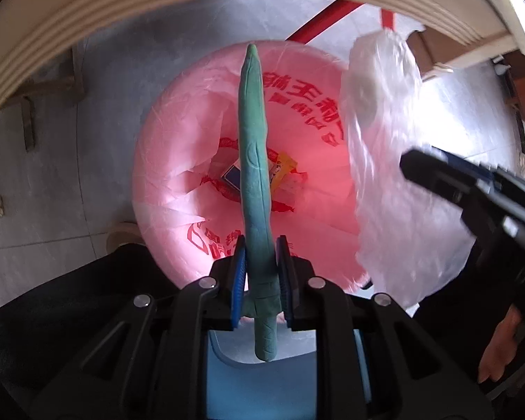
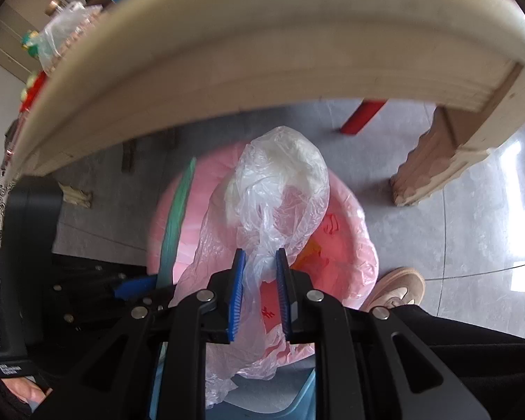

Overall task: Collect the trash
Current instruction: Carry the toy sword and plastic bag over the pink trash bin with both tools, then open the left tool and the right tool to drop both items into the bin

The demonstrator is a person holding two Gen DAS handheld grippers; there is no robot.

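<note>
Red Chinese characters are printed on the pink bin liner (image 1: 178,147), too warped for us to read. Our left gripper (image 1: 260,273), pointing straight down, clenches a long green strip (image 1: 253,161) running lengthwise over the bin's mouth. Our right gripper (image 2: 260,290), tilted steeply downward, grasps a clear plastic bag (image 2: 280,182) above the liner.
</note>
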